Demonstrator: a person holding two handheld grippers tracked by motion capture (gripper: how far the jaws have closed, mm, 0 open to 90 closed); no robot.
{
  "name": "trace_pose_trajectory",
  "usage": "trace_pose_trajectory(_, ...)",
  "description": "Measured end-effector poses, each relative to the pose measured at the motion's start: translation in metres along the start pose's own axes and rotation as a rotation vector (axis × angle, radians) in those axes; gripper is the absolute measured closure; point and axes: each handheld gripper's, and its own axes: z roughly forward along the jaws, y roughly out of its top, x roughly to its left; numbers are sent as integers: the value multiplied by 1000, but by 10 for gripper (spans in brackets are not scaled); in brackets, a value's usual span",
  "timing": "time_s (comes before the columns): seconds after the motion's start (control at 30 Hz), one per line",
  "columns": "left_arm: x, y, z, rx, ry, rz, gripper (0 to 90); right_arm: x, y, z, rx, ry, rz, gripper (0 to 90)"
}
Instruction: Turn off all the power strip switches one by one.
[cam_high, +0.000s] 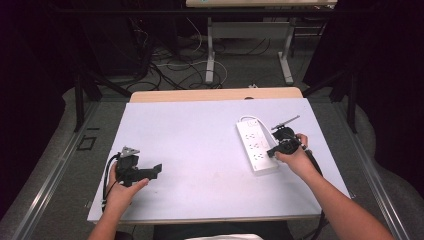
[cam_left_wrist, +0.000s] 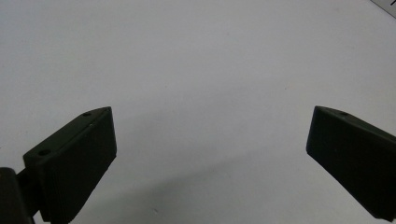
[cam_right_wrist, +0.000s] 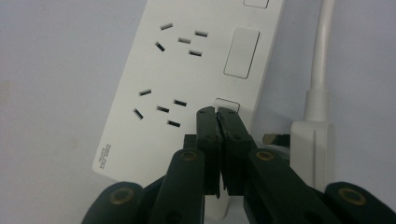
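On the right half of the white table (cam_high: 200, 130) lay the white power strip (cam_high: 256, 145); over its near end we held our right gripper (cam_right_wrist: 217, 112), jaws pressed together on nothing. Well apart, at the left, our left gripper (cam_left_wrist: 210, 135) stood spread wide.

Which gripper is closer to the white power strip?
The right gripper: its shut jaws sit right over the power strip, by a switch. The left gripper hovers open far across the table.
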Motion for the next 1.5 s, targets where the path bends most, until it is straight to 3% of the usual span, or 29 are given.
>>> trace_pose_trajectory(0.07, 0, 0, -1, 6, 0, 1, 18, 1, 0, -3, -9, 11, 24, 867)
trace_pose_trajectory(0.3, 1, 0, -2, 0, 6, -2, 18, -2, -2, -16, -88, 28, -9, 790)
trace_pose_trajectory(0.57, 1, 0, -2, -2, 7, -5, 18, -7, -11, -27, -129, 19, -11, 646)
trace_pose_trajectory(0.9, 1, 0, -2, -5, 7, -7, 18, -9, -33, -41, -171, -11, 2, 472)
trace_pose_trajectory(1.07, 1, 0, -2, -6, 6, -6, 18, -12, -48, -46, -218, -13, 14, 375)
trace_pose_trajectory(1.3, 1, 0, -2, -3, 6, -5, 18, -11, -73, -45, -225, -66, 18, 279)
trace_pose_trajectory(1.5, 0, 0, -3, -8, 5, -6, 18, -10, -90, -41, -239, -81, 66, 150)
